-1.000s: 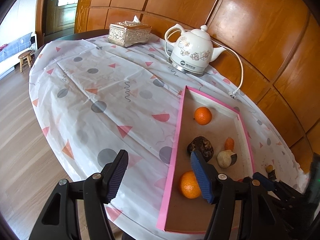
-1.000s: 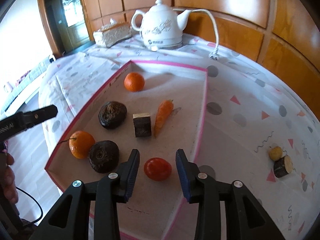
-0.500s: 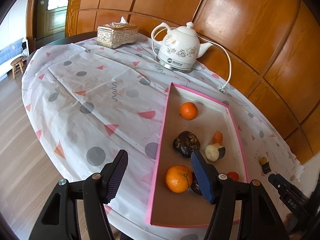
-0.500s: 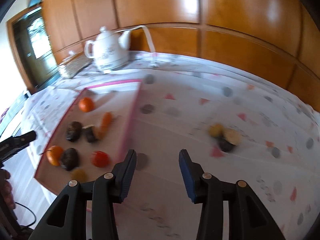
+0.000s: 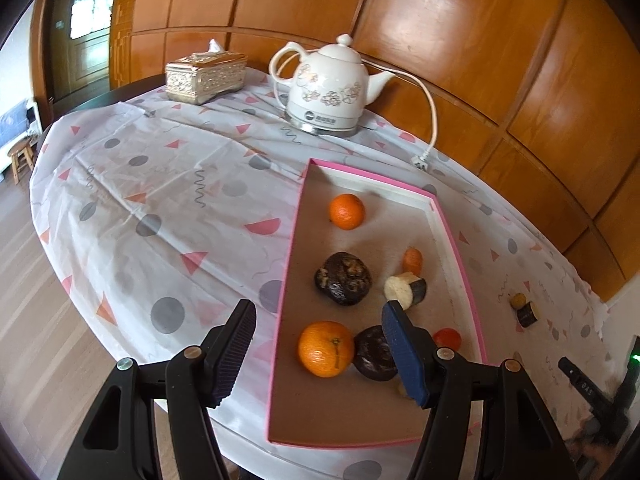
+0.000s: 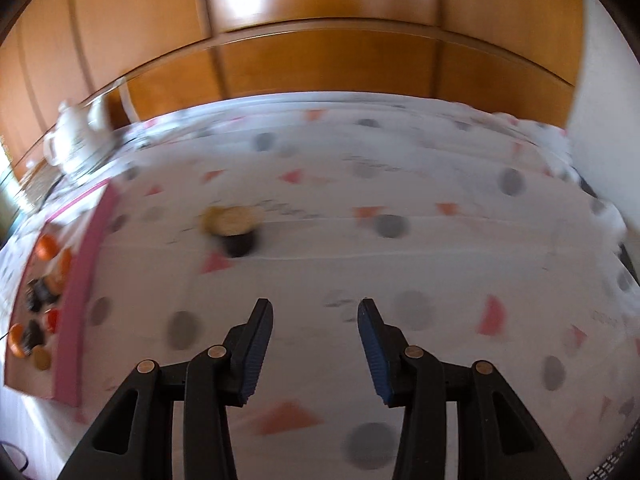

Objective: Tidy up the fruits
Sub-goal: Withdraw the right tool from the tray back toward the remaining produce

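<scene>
The pink-rimmed cardboard tray (image 5: 456, 240) holds two round oranges (image 5: 326, 349) (plus darker produce); left gripper (image 5: 318, 354) and right gripper (image 6: 316, 354) both hover spread, empty.

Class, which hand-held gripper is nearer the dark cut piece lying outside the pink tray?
Right hand-held gripper: the dark cut piece lies just ahead-left. The left hovers over the pink tray.

White floral kettle (image 5: 326, 90) on a metal base at the far side of the tablecloth (image 5: 160, 200), its white cord (image 5: 432, 112) looping along the wood panelling (image 5: 460, 20) and ending in a plug (image 5: 420, 163) lying on the cloth. Gold tissue box (image 5: 205, 76) left of the kettle, well apart from it. Wooden stool (image 5: 22, 156) on the floor (image 5: 36, 320) beyond the left edge.
</scene>
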A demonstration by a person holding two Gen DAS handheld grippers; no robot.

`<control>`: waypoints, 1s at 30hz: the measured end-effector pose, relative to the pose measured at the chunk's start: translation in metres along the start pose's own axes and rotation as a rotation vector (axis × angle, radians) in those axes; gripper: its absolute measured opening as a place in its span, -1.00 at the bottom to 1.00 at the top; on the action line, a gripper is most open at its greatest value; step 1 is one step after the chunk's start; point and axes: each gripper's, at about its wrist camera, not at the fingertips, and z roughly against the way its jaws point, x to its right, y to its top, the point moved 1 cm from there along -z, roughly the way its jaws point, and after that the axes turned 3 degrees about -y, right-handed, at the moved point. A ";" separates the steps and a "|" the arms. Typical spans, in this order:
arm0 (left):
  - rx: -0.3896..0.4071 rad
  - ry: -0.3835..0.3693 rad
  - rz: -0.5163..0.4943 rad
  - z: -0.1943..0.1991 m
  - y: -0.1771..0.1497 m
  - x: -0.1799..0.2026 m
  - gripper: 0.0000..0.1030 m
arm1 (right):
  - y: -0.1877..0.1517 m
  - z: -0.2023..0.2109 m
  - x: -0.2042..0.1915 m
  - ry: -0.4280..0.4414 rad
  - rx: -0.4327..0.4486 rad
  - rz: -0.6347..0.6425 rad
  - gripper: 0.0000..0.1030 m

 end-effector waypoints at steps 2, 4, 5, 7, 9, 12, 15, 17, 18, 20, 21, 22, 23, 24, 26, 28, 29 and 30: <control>-0.002 -0.012 -0.027 0.000 0.000 0.008 0.28 | -0.002 0.000 0.017 -0.037 0.005 -0.028 -0.13; -0.005 -0.023 -0.049 0.000 0.001 0.015 0.28 | -0.002 -0.003 0.032 -0.072 0.008 -0.055 -0.13; -0.008 -0.030 -0.058 0.000 0.001 0.019 0.28 | -0.003 -0.004 0.040 -0.095 0.010 -0.066 -0.13; -0.013 -0.042 -0.079 -0.002 0.001 0.027 0.28 | -0.005 -0.005 0.054 -0.129 0.013 -0.086 -0.13; -0.020 -0.053 -0.102 -0.003 0.001 0.036 0.28 | -0.005 -0.007 0.064 -0.157 0.016 -0.104 -0.13; -0.032 -0.073 -0.138 -0.007 0.003 0.050 0.28 | -0.006 -0.010 0.080 -0.216 0.027 -0.131 -0.13; -0.038 -0.094 -0.167 -0.008 0.005 0.063 0.28 | -0.007 -0.012 0.094 -0.279 0.041 -0.155 -0.13; -0.047 -0.113 -0.195 -0.011 0.006 0.074 0.28 | -0.008 -0.014 0.106 -0.314 0.042 -0.173 -0.13; -0.053 -0.123 -0.208 -0.012 0.007 0.079 0.28 | -0.009 -0.015 0.112 -0.326 0.040 -0.182 -0.13; -0.065 -0.149 -0.239 -0.015 0.008 0.093 0.28 | -0.010 -0.020 0.121 -0.354 0.032 -0.204 -0.13; -0.071 -0.160 -0.257 -0.017 0.009 0.100 0.28 | -0.011 -0.022 0.126 -0.365 0.027 -0.217 -0.13; -0.075 -0.170 -0.272 -0.019 0.009 0.106 0.28 | -0.013 -0.023 0.130 -0.373 0.021 -0.225 -0.13; -0.083 -0.185 -0.291 -0.021 0.008 0.114 0.28 | -0.014 -0.025 0.131 -0.377 0.016 -0.228 -0.13; -0.092 -0.199 -0.305 -0.023 0.008 0.121 0.28 | -0.015 -0.027 0.134 -0.373 0.011 -0.234 -0.13; -0.117 -0.236 -0.335 -0.029 0.006 0.138 0.28 | -0.015 -0.028 0.137 -0.365 0.016 -0.249 -0.08; -0.144 -0.264 -0.360 -0.037 0.005 0.154 0.27 | -0.015 -0.028 0.138 -0.357 0.014 -0.255 -0.08; -0.157 -0.275 -0.368 -0.041 0.004 0.160 0.27 | -0.015 -0.029 0.137 -0.353 0.015 -0.258 -0.07; -0.175 -0.288 -0.378 -0.046 0.003 0.168 0.27 | -0.015 -0.029 0.137 -0.349 0.016 -0.262 -0.07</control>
